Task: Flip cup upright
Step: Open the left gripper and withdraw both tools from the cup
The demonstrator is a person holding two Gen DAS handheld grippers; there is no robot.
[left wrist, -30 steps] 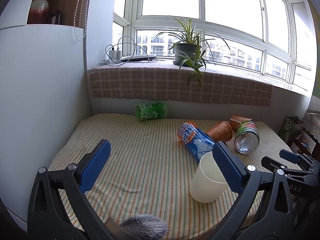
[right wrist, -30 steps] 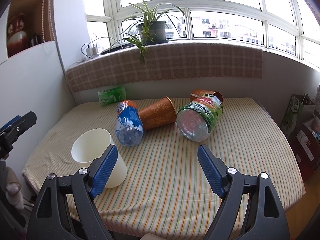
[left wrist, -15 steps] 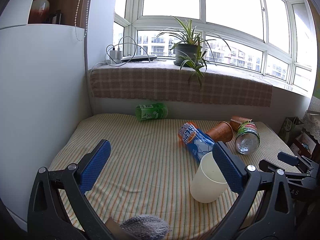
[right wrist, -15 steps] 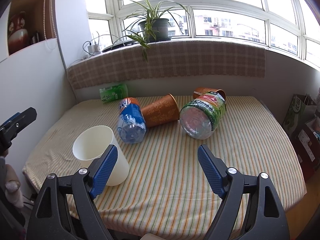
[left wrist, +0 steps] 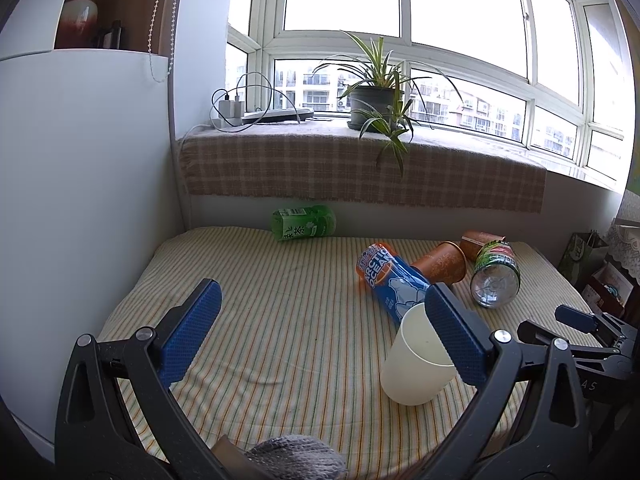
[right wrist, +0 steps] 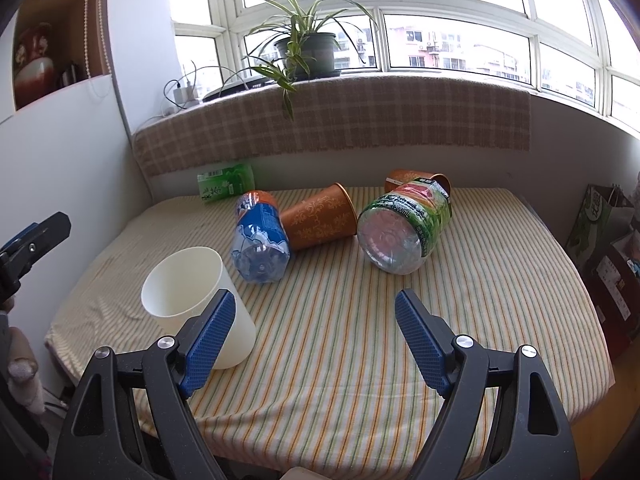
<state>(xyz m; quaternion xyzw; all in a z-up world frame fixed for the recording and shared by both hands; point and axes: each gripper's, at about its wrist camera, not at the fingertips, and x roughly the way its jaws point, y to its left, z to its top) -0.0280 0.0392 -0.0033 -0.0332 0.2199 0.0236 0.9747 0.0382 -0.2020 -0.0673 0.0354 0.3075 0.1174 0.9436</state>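
A striped table (left wrist: 280,320) below a window; the left gripper (left wrist: 320,328) hangs over its near edge, blue pads wide apart, holding nothing; a white cup (left wrist: 408,368) stands upright near the right front corner, partly behind the right pad; a blue bottle (left wrist: 394,282) lies just behind it, touching a fallen copper cup (left wrist: 444,260); a clear bottle (left wrist: 496,280) lies toward the right edge; a green bottle (left wrist: 304,223) lies at the far edge; the right gripper (left wrist: 580,328) shows at right.

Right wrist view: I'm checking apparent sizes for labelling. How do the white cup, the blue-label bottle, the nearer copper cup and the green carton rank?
1. White cup, largest, though it is nearest the camera.
2. Blue-label bottle and nearer copper cup: too alike to rank.
3. Green carton, smallest and farthest.
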